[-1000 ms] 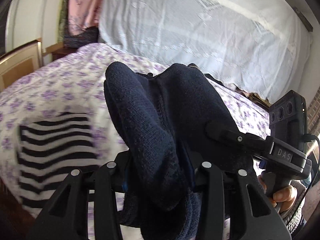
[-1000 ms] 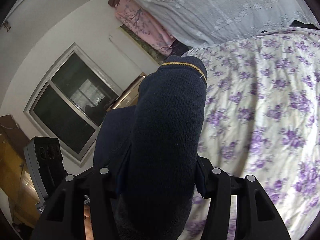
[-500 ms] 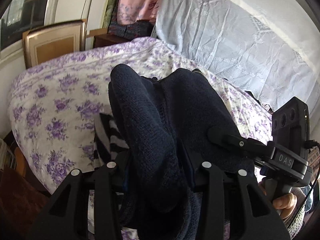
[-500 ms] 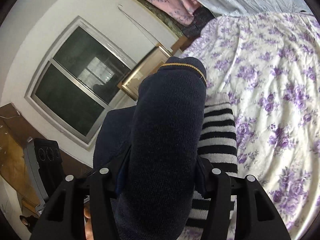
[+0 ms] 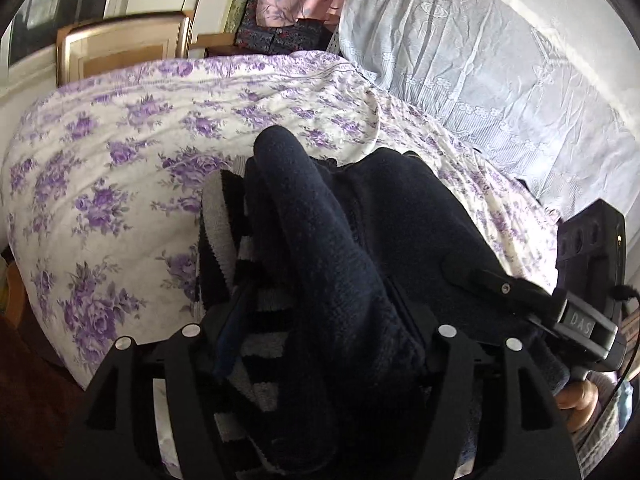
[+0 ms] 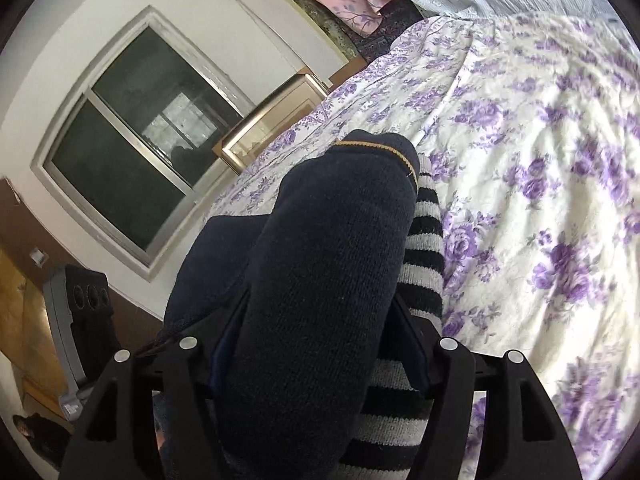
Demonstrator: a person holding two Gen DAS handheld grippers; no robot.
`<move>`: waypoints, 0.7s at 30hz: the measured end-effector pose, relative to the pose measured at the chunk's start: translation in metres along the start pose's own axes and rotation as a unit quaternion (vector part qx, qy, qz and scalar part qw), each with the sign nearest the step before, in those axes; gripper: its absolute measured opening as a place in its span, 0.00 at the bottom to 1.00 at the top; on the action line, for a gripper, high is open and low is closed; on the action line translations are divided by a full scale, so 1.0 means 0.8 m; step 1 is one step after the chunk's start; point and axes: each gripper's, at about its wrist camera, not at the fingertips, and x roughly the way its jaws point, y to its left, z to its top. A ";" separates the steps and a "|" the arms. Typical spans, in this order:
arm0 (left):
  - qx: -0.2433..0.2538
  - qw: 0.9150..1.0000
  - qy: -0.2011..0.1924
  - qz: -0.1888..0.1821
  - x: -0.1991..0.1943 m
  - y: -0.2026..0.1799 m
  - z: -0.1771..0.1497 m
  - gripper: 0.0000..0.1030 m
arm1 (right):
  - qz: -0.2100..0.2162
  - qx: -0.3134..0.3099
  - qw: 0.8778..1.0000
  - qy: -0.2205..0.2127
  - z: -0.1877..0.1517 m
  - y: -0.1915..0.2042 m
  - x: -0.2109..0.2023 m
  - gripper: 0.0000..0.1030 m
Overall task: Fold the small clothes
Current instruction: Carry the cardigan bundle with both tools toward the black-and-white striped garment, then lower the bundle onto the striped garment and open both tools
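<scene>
Left wrist view: navy sock lies between the jaws of the left gripper, which are opening; pads look clear of it on the left side. It sits on a striped sock near the bed edge.

Right wrist view: right gripper jaws opening too, navy sock between them, over the striped sock.

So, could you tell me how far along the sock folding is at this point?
Done: the navy sock looks doubled over and now lies on the striped sock on the bedspread. In hand: both the left gripper and right gripper have their jaws opening, with the navy sock between them. Left: pulling both grippers clear; any further clothes are out of view.
</scene>
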 end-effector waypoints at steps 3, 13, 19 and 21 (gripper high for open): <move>-0.001 1.000 0.000 0.019 -0.033 -0.008 0.006 0.64 | -0.044 -0.060 0.996 -0.042 -0.003 0.030 -0.043 0.63; -0.009 0.996 0.008 0.085 -0.008 0.004 -0.015 0.96 | -0.135 -0.207 0.968 -0.046 -0.047 0.073 -0.051 0.42; -0.036 0.995 0.012 0.094 -0.018 0.007 -0.024 0.96 | -0.125 -0.195 0.972 -0.030 -0.043 0.072 -0.058 0.45; -0.025 0.992 0.011 0.123 -0.033 -0.007 -0.030 0.96 | -0.099 -0.163 0.981 -0.029 -0.046 0.062 -0.071 0.47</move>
